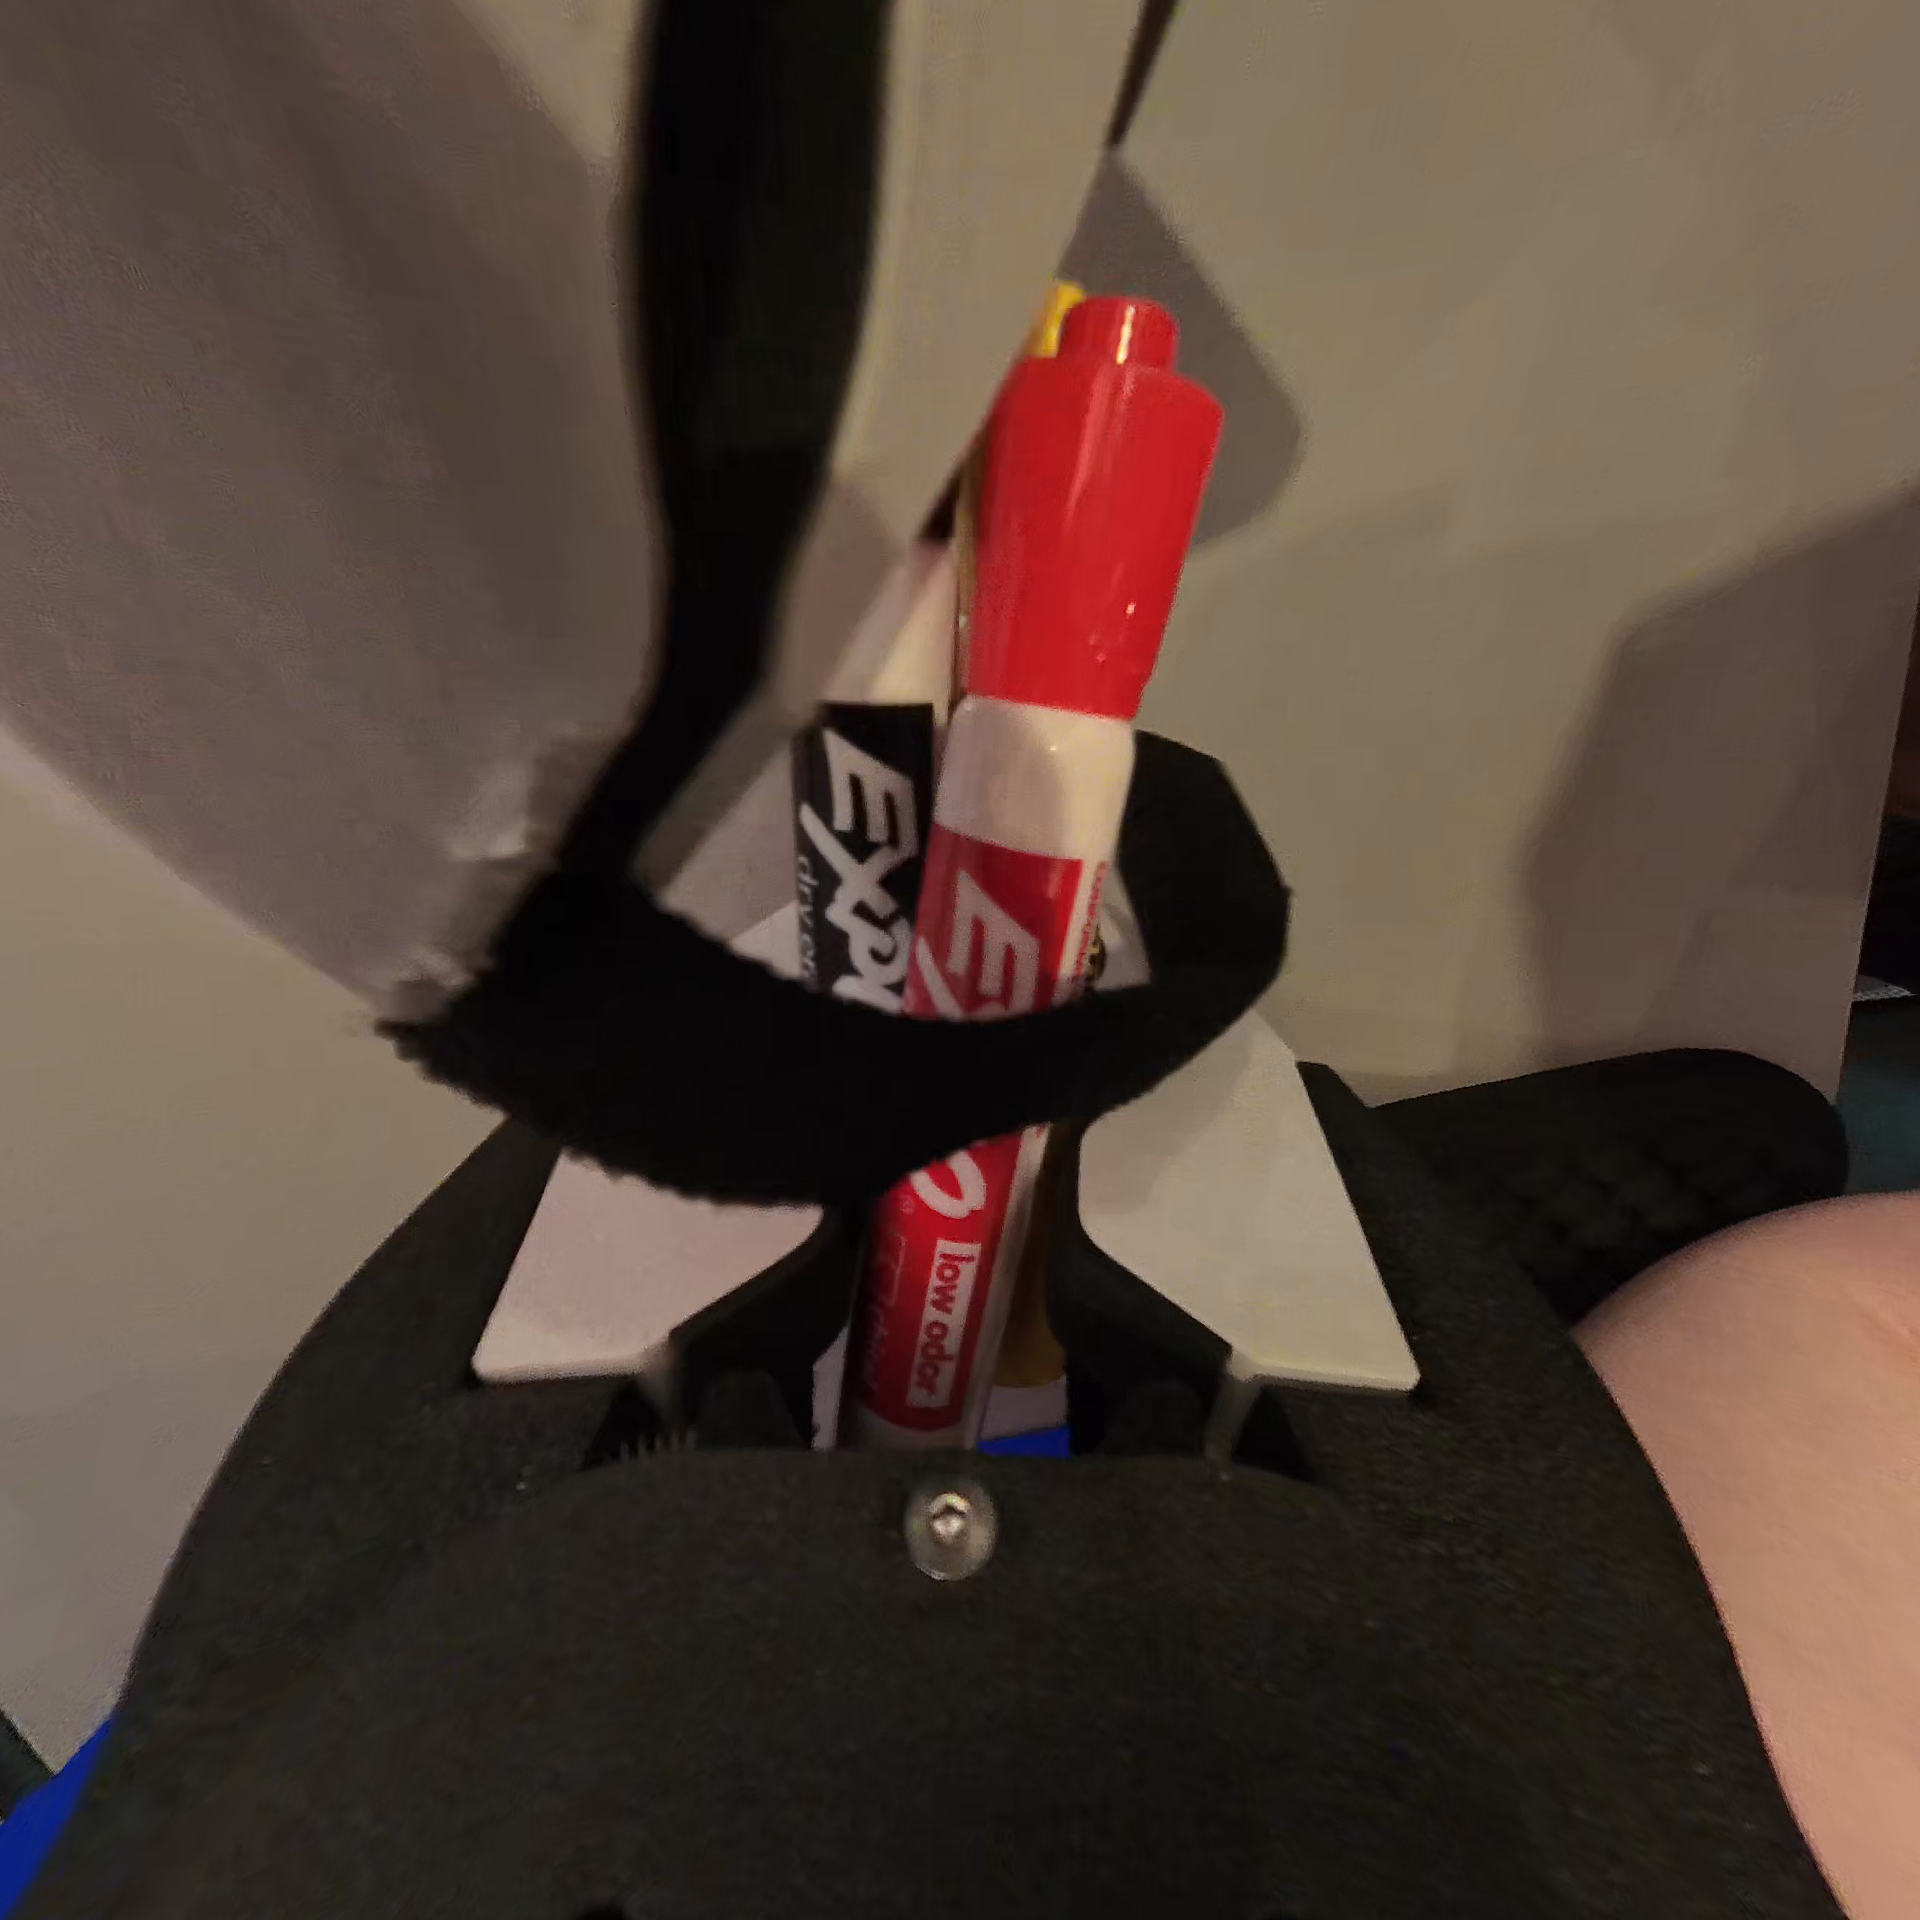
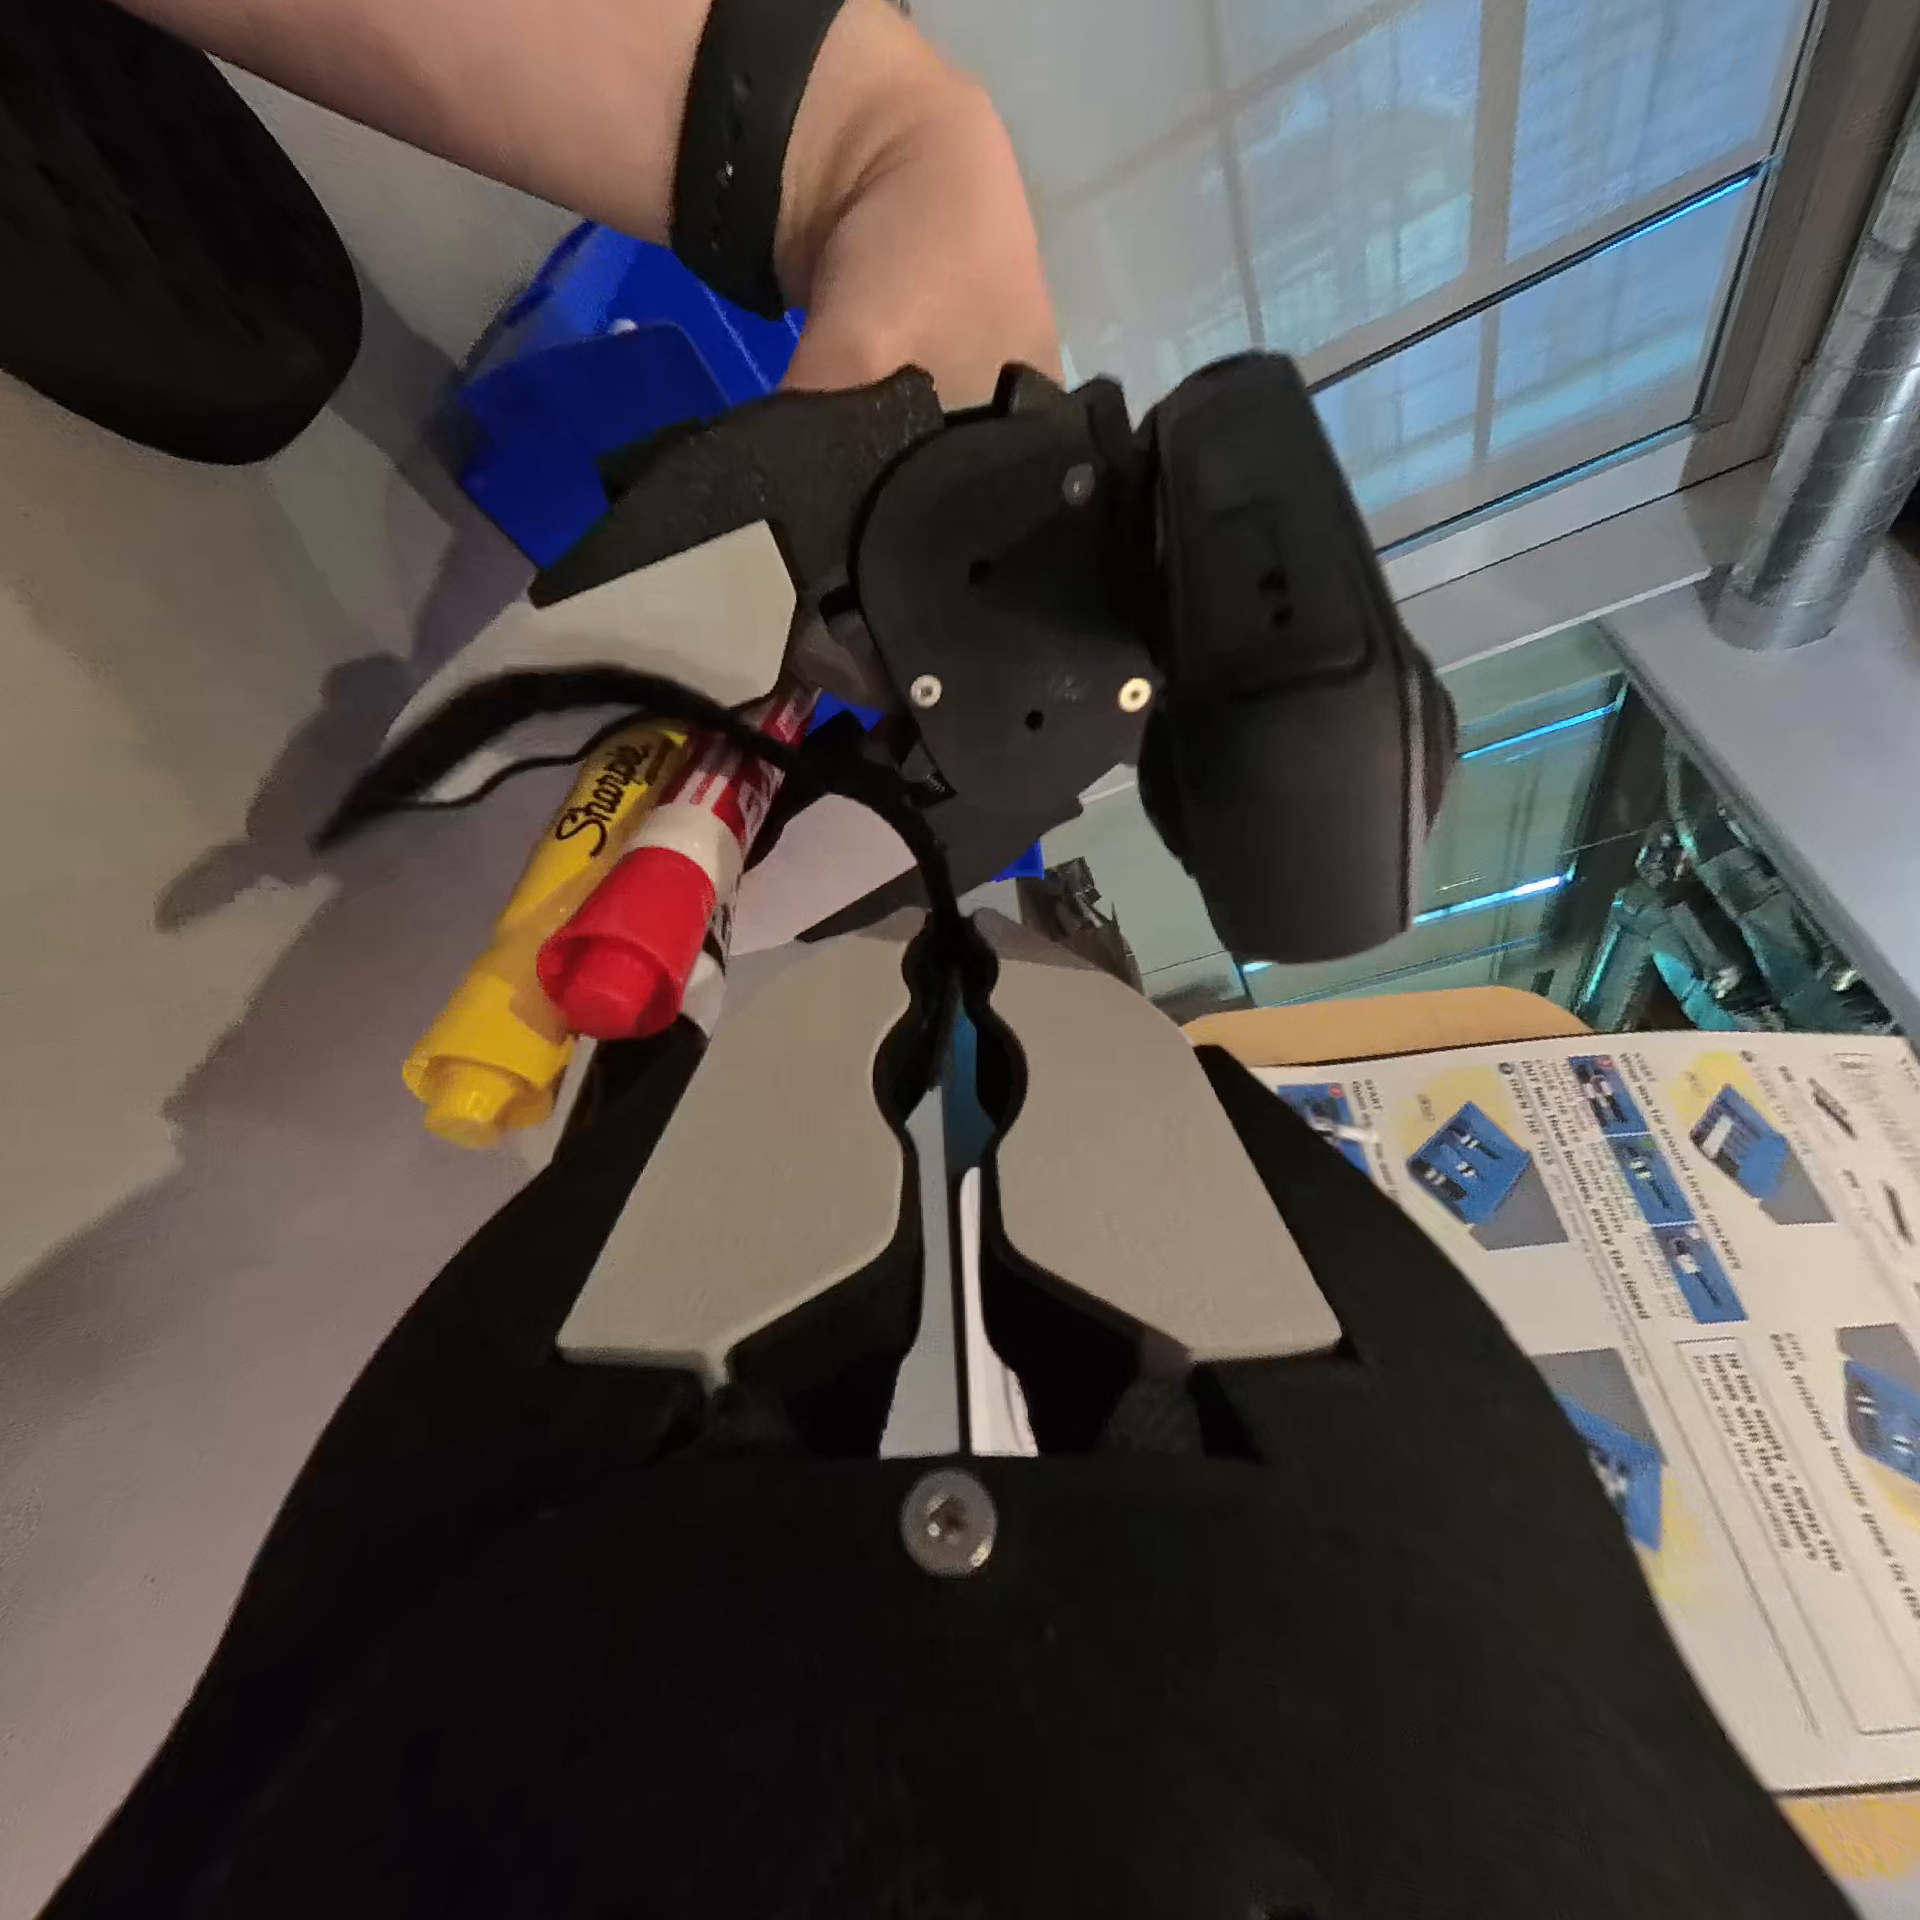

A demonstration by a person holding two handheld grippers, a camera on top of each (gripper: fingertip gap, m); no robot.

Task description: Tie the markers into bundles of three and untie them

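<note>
Left claw: the left gripper [image 1: 961, 1247] is squeezed closed on three markers, which stand up between its grey fingers [image 1: 582, 1299].
Markers: the red marker [image 1: 1049, 790] is in front, the black marker [image 1: 862, 883] sits beside it, and the yellow marker [image 1: 1051, 317] peeks out behind the red cap.
Strap: the black strap [image 1: 831, 1049] makes one loose loop around the markers, and its tail goes up and out of the left wrist view.
Right claw: the right gripper [image 2: 948, 997] is pinched closed on the thin end of the black strap, just in front of the left gripper.
Other things: a blue bin [image 2: 582, 416] sits behind on the grey table [image 2: 156, 1143], and a paper sheet [image 2: 1610, 1299] with pictures lies to the right.
Worry one: the loop looks slack, so a marker could slide down and fall out if the left claw lets go a little.
Worry two: the strap end is thin, so it could slip out of the right claw on a hard pull.
Worry three: a sideways tug could tip the markers apart, and the bundle would come out crooked.
</note>
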